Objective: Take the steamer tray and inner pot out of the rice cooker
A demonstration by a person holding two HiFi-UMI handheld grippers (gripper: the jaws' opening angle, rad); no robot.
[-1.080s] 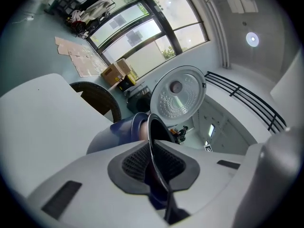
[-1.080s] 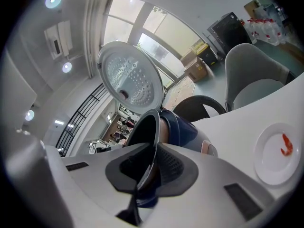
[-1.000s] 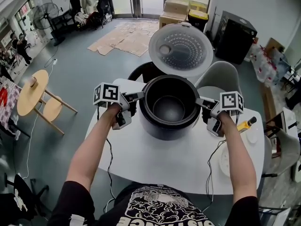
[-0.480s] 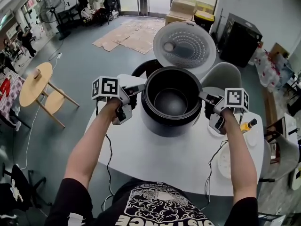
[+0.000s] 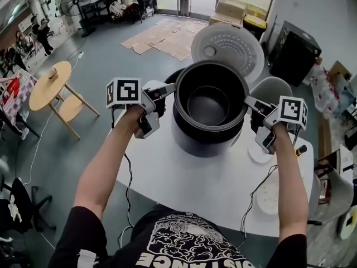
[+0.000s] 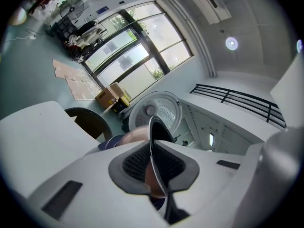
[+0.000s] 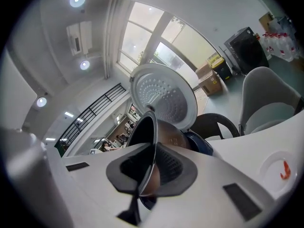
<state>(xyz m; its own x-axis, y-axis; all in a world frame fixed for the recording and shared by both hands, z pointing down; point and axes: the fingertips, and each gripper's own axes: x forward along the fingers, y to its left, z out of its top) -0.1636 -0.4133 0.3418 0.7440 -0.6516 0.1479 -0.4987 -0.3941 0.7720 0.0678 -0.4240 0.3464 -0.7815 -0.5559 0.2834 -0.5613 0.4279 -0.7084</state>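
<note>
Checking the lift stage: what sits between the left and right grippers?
The inner pot, its rim pinched on opposite sides by the left gripper and the right gripper, shown in the head view.

Bench [image 5: 195,183] surroundings.
A wooden table [image 5: 49,86] is standing at left; flattened cardboard [image 5: 167,38] is lying on the floor [image 5: 111,54].

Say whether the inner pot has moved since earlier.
Yes. The inner pot has risen from the cooker body, its rim now overlapping the open lid.
</note>
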